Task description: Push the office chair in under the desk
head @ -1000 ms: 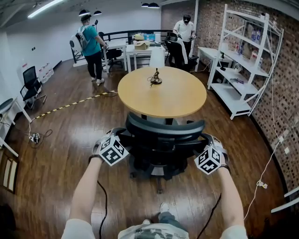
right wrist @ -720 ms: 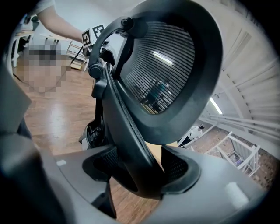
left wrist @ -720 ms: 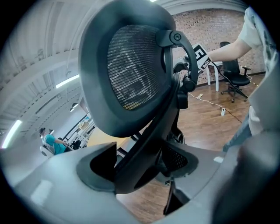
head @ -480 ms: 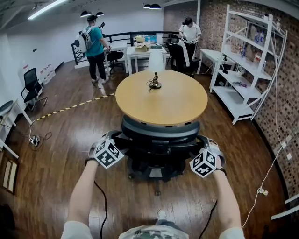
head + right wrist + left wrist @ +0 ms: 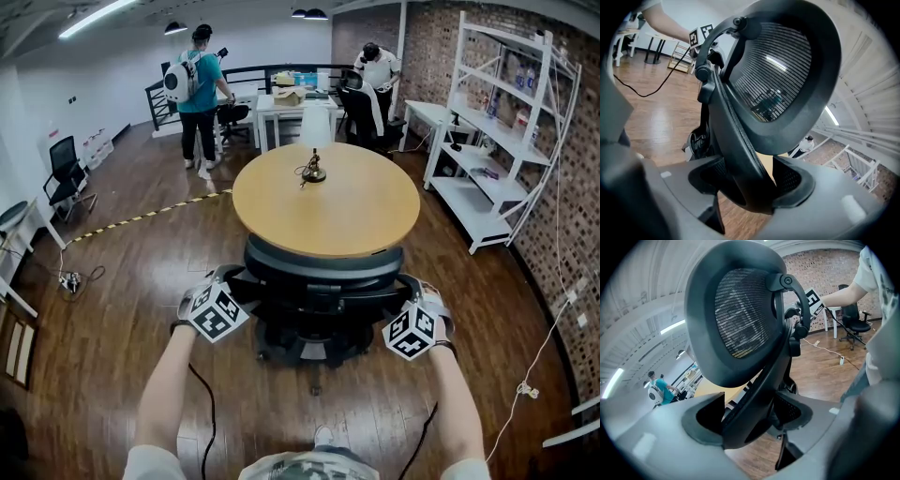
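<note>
left claw [image 5: 232, 284] | right claw [image 5: 409, 292]: both clamped on office chair [image 5: 319, 274] back; chair tucked against desk [image 5: 356, 211]

office chair [image 5: 323, 281] seat out of sight under the round desk [image 5: 366, 220], its base mostly hidden beneath its own back. small dark thing [image 5: 312, 169] on the desk, too small to name. white shelf [image 5: 506, 112] clipped by the right edge.

Matt blk plastic chair [image 5: 323, 269], smooth wood desk [image 5: 361, 211]
</note>
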Demonstrator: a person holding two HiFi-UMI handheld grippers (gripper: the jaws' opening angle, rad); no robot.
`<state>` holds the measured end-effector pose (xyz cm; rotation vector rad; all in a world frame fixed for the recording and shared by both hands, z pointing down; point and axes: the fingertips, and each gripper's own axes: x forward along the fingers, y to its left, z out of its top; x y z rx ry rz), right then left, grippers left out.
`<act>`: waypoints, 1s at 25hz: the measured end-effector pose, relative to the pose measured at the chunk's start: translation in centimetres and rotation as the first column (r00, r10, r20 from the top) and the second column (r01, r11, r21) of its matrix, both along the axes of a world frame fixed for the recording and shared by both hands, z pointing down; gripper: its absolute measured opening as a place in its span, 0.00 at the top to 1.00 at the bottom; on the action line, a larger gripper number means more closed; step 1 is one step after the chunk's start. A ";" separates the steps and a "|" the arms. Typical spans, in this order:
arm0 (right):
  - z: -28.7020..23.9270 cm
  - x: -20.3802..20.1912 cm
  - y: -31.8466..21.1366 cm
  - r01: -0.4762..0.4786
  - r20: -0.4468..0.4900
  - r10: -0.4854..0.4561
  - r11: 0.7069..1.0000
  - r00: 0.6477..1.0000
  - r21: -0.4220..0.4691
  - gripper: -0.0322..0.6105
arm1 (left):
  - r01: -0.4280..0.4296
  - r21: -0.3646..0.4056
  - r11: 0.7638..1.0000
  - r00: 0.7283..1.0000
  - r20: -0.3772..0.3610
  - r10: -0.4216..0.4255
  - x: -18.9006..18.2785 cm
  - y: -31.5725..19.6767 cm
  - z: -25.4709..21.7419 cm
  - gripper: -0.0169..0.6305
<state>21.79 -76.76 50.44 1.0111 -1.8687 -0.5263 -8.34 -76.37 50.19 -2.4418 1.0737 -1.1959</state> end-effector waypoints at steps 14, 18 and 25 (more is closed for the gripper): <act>0.5 0.1 -0.1 -0.011 0.007 0.011 1.000 1.000 -0.008 0.48 | 0.033 0.018 0.999 0.999 -0.026 -0.033 -0.1 0.1 0.0 0.43; -0.6 0.4 0.7 -0.023 0.020 0.023 1.000 1.000 0.007 0.48 | 0.065 0.066 0.996 0.997 -0.039 -0.063 -0.1 0.5 -0.4 0.43; -2.2 1.1 2.6 -0.106 0.120 0.097 0.992 0.988 0.075 0.48 | 0.121 0.128 0.984 0.979 -0.180 -0.096 -0.4 2.0 -2.9 0.44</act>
